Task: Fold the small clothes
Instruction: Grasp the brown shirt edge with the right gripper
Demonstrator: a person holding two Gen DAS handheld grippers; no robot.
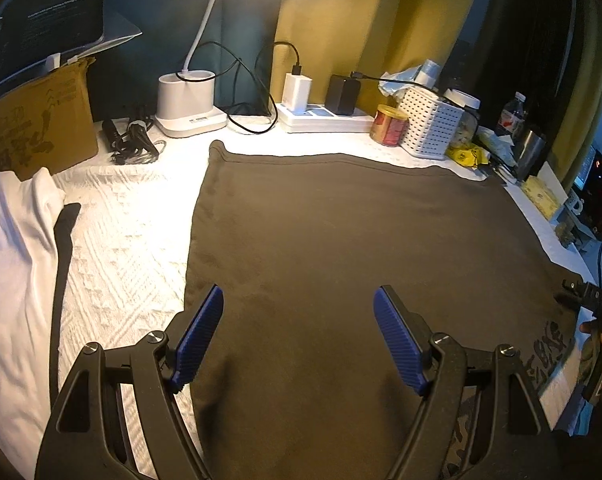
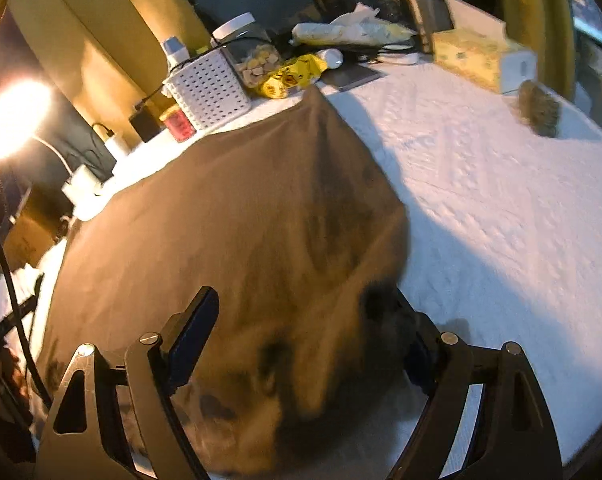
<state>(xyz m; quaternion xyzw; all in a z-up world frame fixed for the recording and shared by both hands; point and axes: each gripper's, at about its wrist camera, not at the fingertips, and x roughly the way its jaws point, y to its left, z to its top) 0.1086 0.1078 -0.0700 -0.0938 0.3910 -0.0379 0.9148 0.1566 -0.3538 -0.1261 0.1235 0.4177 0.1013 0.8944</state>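
Crowding the garment: basket, can.

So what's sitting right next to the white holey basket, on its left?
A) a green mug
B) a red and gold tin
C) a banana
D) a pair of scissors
B: in the left wrist view a red and gold tin stands against the white basket, behind the brown garment.

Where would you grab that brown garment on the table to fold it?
Judging by its pose, the brown garment lies flat, so pinch a thin hemmed corner. The far-left corner sits on the white table cover; the left gripper, jaws open, could come from the left.
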